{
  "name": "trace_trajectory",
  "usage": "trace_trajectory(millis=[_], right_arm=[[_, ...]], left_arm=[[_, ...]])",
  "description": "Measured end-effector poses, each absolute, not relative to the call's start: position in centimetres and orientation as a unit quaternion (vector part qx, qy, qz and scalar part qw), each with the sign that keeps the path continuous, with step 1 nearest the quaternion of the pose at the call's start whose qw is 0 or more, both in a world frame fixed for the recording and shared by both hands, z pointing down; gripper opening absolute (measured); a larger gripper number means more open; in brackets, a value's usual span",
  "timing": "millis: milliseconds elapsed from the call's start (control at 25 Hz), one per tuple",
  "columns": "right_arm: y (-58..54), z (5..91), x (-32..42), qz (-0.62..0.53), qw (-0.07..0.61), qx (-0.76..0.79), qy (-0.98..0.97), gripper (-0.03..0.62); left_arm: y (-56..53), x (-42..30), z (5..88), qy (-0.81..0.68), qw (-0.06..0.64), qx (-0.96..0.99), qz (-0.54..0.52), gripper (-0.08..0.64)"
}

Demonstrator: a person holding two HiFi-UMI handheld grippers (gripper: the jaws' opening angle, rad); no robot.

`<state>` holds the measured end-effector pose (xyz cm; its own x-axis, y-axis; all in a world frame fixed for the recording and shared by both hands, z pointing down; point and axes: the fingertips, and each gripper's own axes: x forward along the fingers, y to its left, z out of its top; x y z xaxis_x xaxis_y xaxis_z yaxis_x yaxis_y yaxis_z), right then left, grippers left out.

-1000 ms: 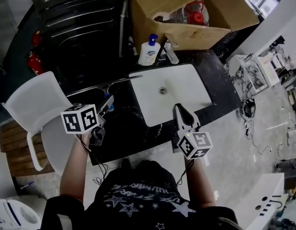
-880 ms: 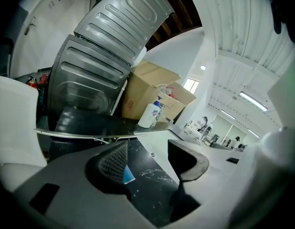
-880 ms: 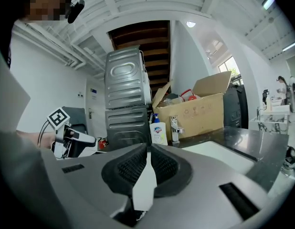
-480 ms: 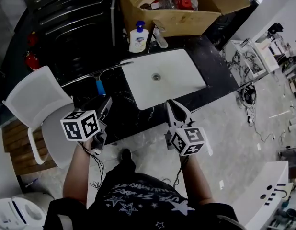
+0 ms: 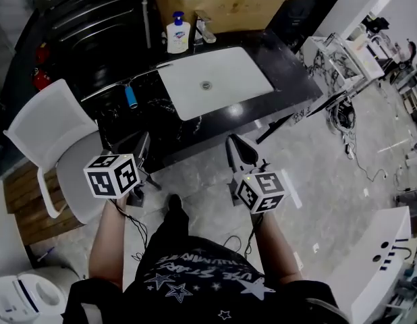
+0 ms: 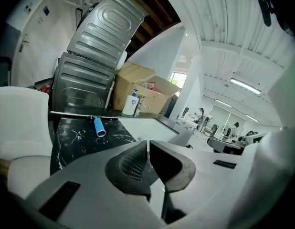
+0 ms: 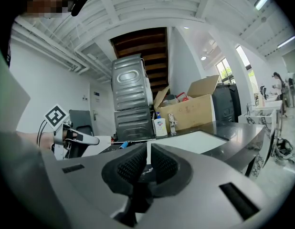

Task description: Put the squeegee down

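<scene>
The squeegee (image 5: 130, 94), with a blue handle and a long thin blade, lies on the black marble counter (image 5: 164, 137) left of the sink. It also shows in the left gripper view as the squeegee (image 6: 99, 127), far ahead of the jaws. My left gripper (image 5: 142, 147) hangs over the floor in front of the counter edge, shut with nothing in it. Seen from its own camera, the left gripper (image 6: 148, 144) has its pads together. My right gripper (image 5: 241, 152) is also off the counter, shut and empty; the right gripper (image 7: 148, 149) points level at the counter.
A white sink basin (image 5: 215, 79) is set into the counter. Behind it stand a soap bottle (image 5: 177, 32), a faucet (image 5: 205, 29) and a cardboard box (image 5: 222, 9). A white chair (image 5: 50, 137) stands at the left. Cables (image 5: 343, 120) trail on the floor at the right.
Both grippers have drawn back from the counter toward the person. The left gripper's jaws, open beside the blue handle before, have closed. The squeegee stays lying on the counter.
</scene>
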<state>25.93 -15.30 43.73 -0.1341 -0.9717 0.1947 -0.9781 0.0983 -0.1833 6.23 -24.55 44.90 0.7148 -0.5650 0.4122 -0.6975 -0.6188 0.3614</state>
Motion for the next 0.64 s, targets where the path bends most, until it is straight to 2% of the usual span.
trace_trajectory(millis=[280, 640], right_arm=[[-8.0, 44.0, 24.2, 0.129, 0.018, 0.655, -0.745, 0.057], [-0.2, 44.2, 22.5, 0.129, 0.026, 0.65, -0.749, 0.057]], left_arm=[[-17.4, 5.4, 44.7, -0.357, 0.226, 0.896, 0.137, 0.026], [-8.4, 4.6, 46.0, -0.347, 0.252, 0.893, 0.138, 0.026]])
